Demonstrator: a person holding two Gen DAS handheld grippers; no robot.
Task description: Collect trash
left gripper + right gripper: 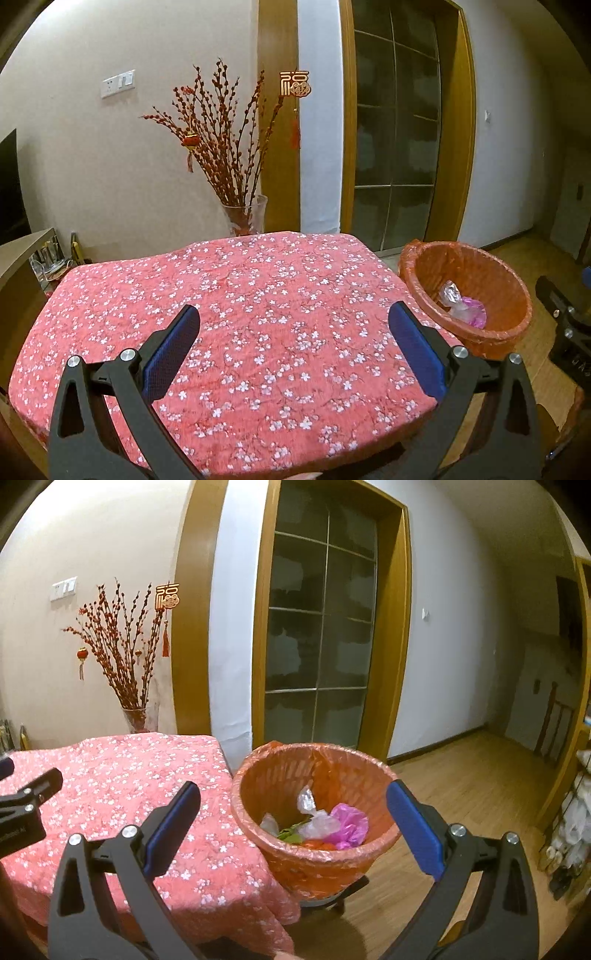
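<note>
both tongs, left gripper (293, 325) and right gripper (293, 805), stood wide apart, empty. floral tablecloth (258, 295) lay bare. lined wastebasket (373, 853) beside it held plastic wrappers (325, 823).

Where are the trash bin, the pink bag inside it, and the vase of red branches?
Trash bin (317, 864), right wrist view, front outer wall.
Pink bag (351, 825), right wrist view, middle of the crumpled plastic.
Vase (245, 218), left wrist view, glass body behind the table.
</note>
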